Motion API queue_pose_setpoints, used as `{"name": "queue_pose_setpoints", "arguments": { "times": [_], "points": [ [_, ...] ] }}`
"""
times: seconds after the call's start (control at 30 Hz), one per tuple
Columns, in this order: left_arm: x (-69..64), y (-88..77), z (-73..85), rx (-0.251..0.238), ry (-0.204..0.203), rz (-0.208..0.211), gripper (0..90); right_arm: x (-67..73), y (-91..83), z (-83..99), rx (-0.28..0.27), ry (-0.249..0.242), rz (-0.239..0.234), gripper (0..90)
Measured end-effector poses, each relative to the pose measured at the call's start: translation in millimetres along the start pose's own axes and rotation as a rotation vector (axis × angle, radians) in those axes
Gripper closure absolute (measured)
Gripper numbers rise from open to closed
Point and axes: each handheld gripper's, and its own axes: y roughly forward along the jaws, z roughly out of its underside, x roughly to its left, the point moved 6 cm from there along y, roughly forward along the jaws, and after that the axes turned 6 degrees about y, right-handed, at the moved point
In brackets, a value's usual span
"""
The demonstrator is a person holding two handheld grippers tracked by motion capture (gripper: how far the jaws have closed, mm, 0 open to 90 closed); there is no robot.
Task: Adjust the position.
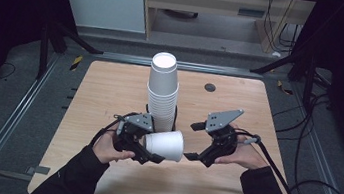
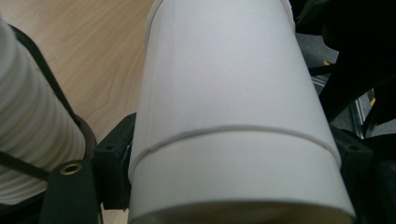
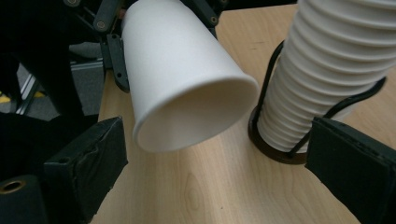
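A single white paper cup [image 1: 166, 144] lies on its side in the air over the near middle of the wooden table [image 1: 110, 89]. My left gripper [image 1: 150, 147] is shut on its narrow end, a black pad [image 2: 112, 168] pressing each side of the cup [image 2: 224, 116]. The cup's open mouth [image 3: 196, 116] faces my right gripper [image 1: 194, 141], which stands open just right of the rim, clear of it. In the right gripper view its two pads [image 3: 88, 163] flank the mouth from below. A tall stack of white cups [image 1: 162, 93] stands behind in a black wire holder [image 3: 271, 149].
A small dark round hole [image 1: 210, 87] sits in the table's far right part. Metal rails and black cables [image 1: 309, 185] run on the floor either side. A pale cabinet [image 1: 104, 2] stands beyond the far edge.
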Motion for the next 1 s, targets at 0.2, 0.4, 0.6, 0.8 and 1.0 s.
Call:
{"name": "queue_pose_setpoints", "arguments": {
  "times": [0.2, 0.4, 0.6, 0.8, 1.0],
  "points": [
    [3.5, -13.1, 0.8, -0.051, -0.014, -0.023, 21.9, -7.5, -13.9, 4.2, -0.076, 0.041, 0.055, 5.4],
    [6.5, -28.9, -0.5, -0.128, -0.020, -0.047, 21.7, -8.6, -27.3, 10.5, -0.155, 0.079, 0.080, 5.1],
    [7.0, -34.9, -2.0, -0.161, -0.018, -0.052, 21.6, -10.1, -34.8, 13.3, -0.238, 0.121, 0.092, 5.2],
    [3.7, -32.1, -5.8, -0.189, -0.007, -0.030, 21.6, -10.4, -34.2, 11.0, -0.311, 0.160, 0.063, 5.3],
    [-0.6, -28.6, -11.7, -0.206, 0.007, -0.007, 21.6, -7.9, -27.3, 9.8, -0.325, 0.172, 0.031, 5.4]
  ]
}}
